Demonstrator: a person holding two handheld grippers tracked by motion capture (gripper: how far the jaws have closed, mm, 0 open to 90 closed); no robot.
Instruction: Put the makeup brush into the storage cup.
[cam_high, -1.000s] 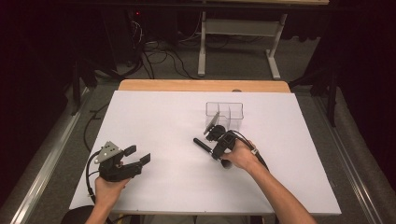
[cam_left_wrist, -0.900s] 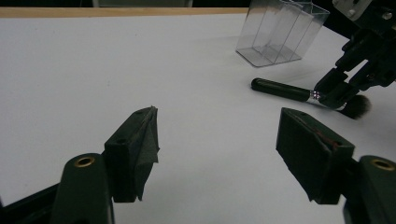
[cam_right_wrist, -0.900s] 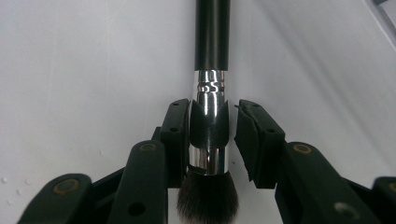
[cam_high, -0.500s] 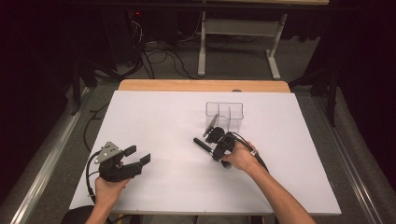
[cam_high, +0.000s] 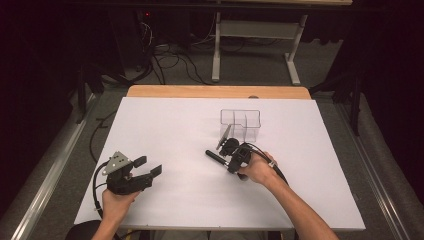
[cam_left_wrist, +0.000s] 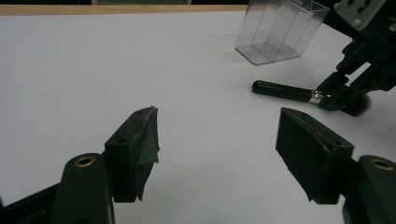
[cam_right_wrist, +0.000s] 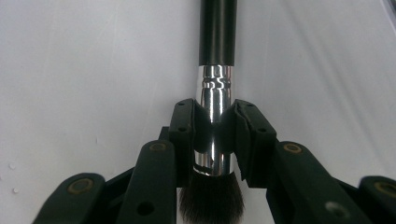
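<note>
Right gripper view: right hand-held gripper (cam_right_wrist: 214, 135) clamped on makeup brush (cam_right_wrist: 215, 70) ferrule; left hand-held gripper (cam_left_wrist: 219, 149) gapes apart.

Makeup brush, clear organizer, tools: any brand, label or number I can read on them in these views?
None can be read.
The makeup brush: black handle and silver ferrule bear no print on the sides shown.
The clear organizer: plain plastic, no label.
The right tool, shut on the ferrule, and the open left tool: no markings.
</note>
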